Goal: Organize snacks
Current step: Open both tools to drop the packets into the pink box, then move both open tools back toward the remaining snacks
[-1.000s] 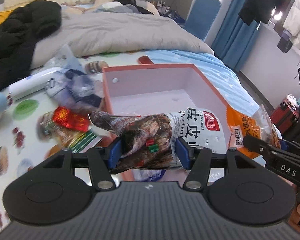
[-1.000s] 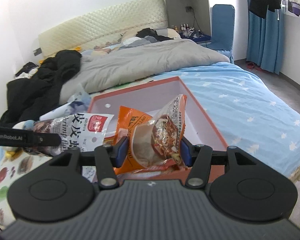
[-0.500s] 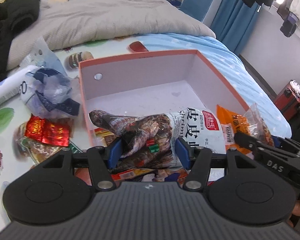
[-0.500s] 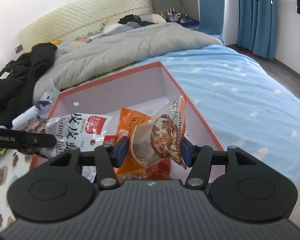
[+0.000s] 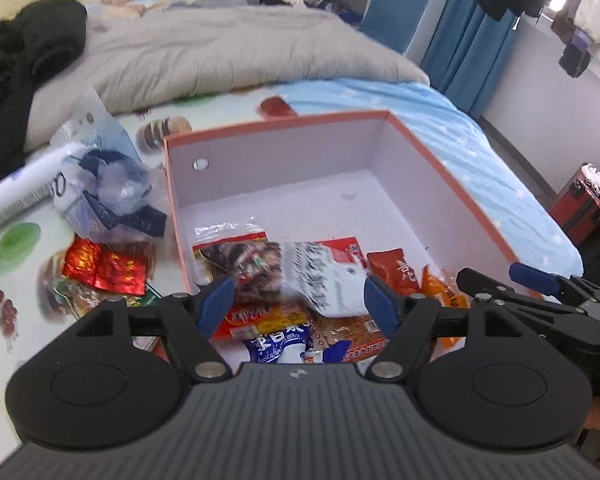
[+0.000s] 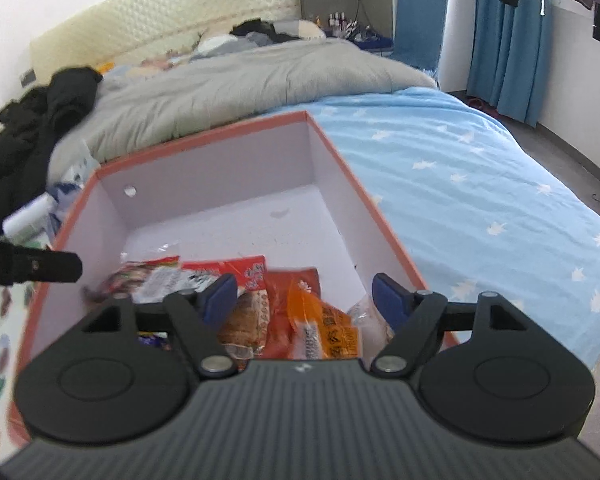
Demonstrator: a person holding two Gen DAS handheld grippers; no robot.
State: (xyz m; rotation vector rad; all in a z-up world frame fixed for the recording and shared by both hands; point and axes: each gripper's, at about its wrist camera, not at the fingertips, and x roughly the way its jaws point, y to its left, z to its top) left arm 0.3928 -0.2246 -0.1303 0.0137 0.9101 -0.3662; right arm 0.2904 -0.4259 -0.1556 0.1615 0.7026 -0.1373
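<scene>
both grippers' jaws are opening over snack bags (image 5: pixel 324 280) in the box (image 5: pixel 452 184).

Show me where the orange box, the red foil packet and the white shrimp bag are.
orange box (image 5: pixel 452 184): left wrist view, on its right rim.
red foil packet (image 5: pixel 106 268): left wrist view, on its middle.
white shrimp bag (image 5: pixel 328 280): left wrist view, on its printed white front.

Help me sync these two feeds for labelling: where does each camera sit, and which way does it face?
Left wrist: sits on the left gripper, looking down into the orange box at the white shrimp bag; its jaws are opening, and the right gripper shows at right.
Right wrist: sits on the right gripper, over the orange snack bag; its jaws are opening, and the left gripper's finger shows at left.
Shared: the box, its snacks, the grey duvet.
</scene>
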